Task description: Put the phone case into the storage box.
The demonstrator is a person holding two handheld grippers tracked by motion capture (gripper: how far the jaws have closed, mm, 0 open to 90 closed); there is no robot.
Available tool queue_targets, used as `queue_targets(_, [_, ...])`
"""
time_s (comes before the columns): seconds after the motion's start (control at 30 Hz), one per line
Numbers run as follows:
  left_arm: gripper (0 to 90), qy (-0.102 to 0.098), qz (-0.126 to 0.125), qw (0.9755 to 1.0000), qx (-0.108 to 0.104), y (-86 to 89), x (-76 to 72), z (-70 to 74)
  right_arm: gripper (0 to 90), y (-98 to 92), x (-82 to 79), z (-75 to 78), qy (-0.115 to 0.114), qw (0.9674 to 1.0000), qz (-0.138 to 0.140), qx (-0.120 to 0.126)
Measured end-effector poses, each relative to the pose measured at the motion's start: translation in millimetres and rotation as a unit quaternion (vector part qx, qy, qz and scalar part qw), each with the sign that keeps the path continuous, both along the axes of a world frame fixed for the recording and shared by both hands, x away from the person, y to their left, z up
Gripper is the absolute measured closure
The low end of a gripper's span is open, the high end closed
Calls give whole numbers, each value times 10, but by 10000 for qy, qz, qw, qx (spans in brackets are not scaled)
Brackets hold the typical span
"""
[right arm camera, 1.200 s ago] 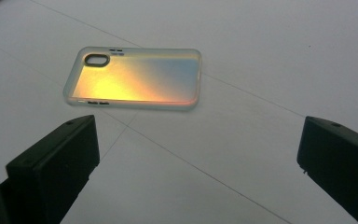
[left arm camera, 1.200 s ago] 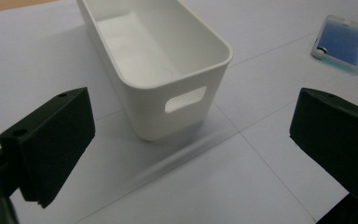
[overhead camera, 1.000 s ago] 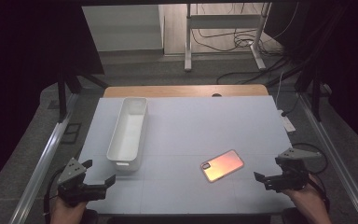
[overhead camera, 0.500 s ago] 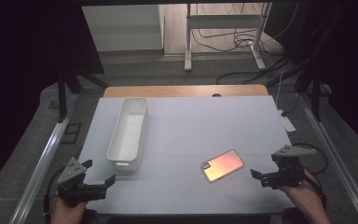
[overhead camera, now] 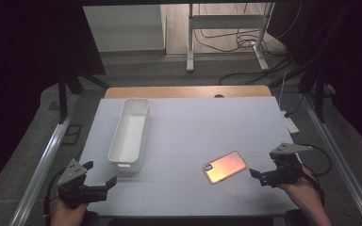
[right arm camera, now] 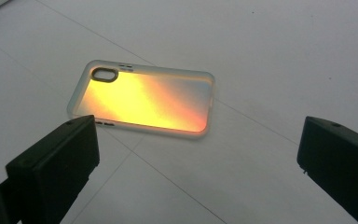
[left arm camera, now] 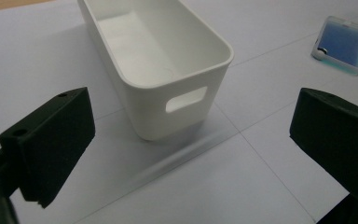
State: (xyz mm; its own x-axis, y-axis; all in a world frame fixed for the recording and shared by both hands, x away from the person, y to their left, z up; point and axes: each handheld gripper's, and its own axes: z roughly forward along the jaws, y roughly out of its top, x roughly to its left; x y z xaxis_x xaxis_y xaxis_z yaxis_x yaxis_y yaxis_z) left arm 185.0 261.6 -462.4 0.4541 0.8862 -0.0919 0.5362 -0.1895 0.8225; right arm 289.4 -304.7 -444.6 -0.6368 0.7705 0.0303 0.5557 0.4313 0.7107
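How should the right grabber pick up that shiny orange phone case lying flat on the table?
Probably pinch the orange phone case across its narrow width, jaws on the two long edges, right gripper coming from above. It lies flat on the white table, so only its thin raised rim offers hold.

High cam looks down; claw cams low, share table.
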Motion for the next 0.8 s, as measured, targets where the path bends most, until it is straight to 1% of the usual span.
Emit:
queue_targets(0.13, [9,7,0,10000,4,0,3,-1,0,42,39,-13,59,10000,29,-36])
queue_targets(0.33, [8,12,0,10000,4,0,3,-1,0,95,94,-33,107,9999,45,2])
queue_targets(0.47, [9,11,2,10000,5,0,3,-1,0,133,122,-43,215,9997,65,-24])
queue_targets(0.63, [9,10,-2,10000,3,-2,2,-1,0,192,164,-56,295,9995,87,21])
queue_targets(0.8, [9,5,1,10000,10,-1,2,-1,0,252,204,-61,294,9995,142,17])
